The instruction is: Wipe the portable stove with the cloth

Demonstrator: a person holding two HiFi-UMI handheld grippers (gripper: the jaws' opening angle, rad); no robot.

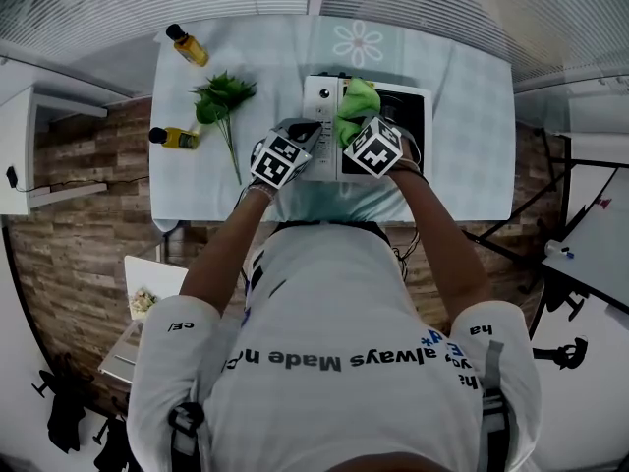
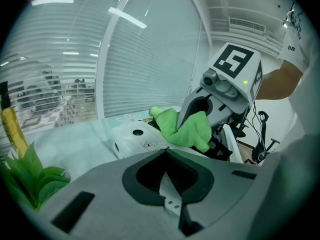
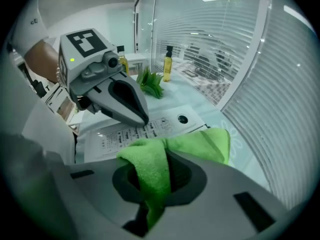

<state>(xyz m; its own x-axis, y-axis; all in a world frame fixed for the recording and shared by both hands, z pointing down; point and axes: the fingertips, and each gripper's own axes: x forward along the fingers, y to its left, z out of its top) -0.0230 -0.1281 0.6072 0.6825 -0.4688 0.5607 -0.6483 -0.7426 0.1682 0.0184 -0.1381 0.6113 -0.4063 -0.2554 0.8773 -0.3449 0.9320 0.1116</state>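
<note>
The right gripper [image 3: 155, 156] is found clenched on the green cloth [image 3: 150, 174]: a fold is pinched between the jaws and the rest is bunched out ahead of them, at lower centre of the right gripper view. The left gripper [image 2: 166, 153] is found with its jaws drawn together and nothing between them. Its tip is placed at the printed panel [image 3: 135, 130] of the white portable stove [image 1: 322, 116], but contact cannot be confirmed. The cloth is held over the top of the stove, beside that panel, at centre of the head view. Rows of print are noted on the panel, too small to be read; a dark round fitting [image 3: 182, 119] is seen at its far end. "always Made" is legible on the person's white shirt [image 1: 334, 362], inverted, at the bottom of the head view. Two dark-capped bottles of yellow liquid are recorded at the left of the table [image 1: 472, 116]: one [image 1: 187, 45] at its upper left corner, one [image 1: 177, 137] further down, near a green leafy sprig [image 1: 221, 101]. A flower motif [image 1: 359, 42] is printed on the table cover above the stove. The stove's dark burner area [image 1: 401, 106] is shown plainly only in the head view; the panel print is shown only in the gripper views.
</note>
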